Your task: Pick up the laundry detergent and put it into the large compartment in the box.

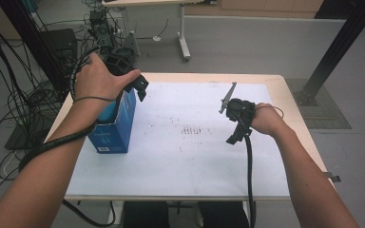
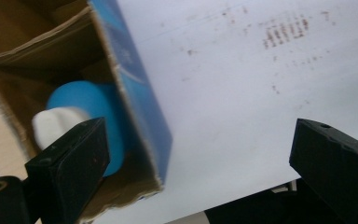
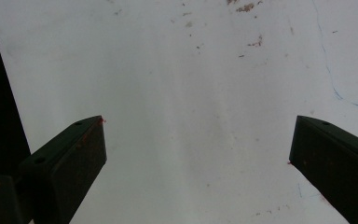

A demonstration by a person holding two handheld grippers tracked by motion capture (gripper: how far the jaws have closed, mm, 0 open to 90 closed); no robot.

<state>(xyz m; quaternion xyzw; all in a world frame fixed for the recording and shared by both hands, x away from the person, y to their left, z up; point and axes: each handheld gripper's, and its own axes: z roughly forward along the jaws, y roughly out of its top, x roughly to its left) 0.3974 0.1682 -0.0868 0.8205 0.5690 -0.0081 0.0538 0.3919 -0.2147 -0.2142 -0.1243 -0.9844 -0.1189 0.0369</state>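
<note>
An open-topped blue cardboard box (image 1: 115, 127) stands upright on the left part of the white sheet (image 1: 195, 161). Inside it lies a blue round object with a white end (image 2: 81, 109), partly hidden by the box wall (image 2: 142, 107). My left gripper (image 1: 133, 87) hovers over the box's top right edge. In the left gripper view its jaws are wide apart around that edge, gripping nothing (image 2: 198, 144). My right gripper (image 1: 235, 132) hangs above the sheet at mid right, open and empty (image 3: 198, 140), with its grey plate (image 1: 227, 97) pointing away.
The sheet, with faint brown speckles (image 1: 192, 129), covers most of a light wooden table (image 1: 287, 95). Cables and dark equipment (image 1: 24, 95) crowd the floor on the left. A black frame post (image 1: 335, 52) slants at the right. Another table's leg (image 1: 184, 45) stands behind.
</note>
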